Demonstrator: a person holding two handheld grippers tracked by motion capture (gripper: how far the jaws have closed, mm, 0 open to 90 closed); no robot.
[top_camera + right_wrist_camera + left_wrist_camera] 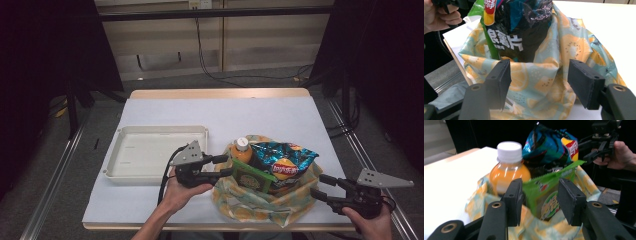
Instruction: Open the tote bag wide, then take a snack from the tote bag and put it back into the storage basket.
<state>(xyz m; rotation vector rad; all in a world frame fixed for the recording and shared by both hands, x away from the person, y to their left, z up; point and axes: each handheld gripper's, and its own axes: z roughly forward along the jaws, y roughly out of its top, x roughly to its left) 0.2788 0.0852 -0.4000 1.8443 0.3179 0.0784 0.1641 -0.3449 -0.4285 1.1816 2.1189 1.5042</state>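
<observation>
While a fruit-print bag (260, 200) sits near the front edge of the white-covered desk (270, 117), the left hand-held gripper (226, 166) reaches into its left side, jaws apart on either side of a green snack packet (251, 179) that stands upright in the bag. In the left gripper view the packet (549, 192) lies between the two black jaws, touching or nearly touching the left one and clear of the right. Just behind it stands an orange drink bottle (242, 151) with a white cap, and beside that a blue-and-black crisp bag (283, 161) rises above the rim. The right hand-held gripper (320, 186) waits at the bag's right side, jaws spread and holding nothing; in the right gripper view the printed fabric (541, 77) shows between them, close in front. A white tray (157, 150) lies on the desk just left of the bag, behind the person's left hand (182, 187).
</observation>
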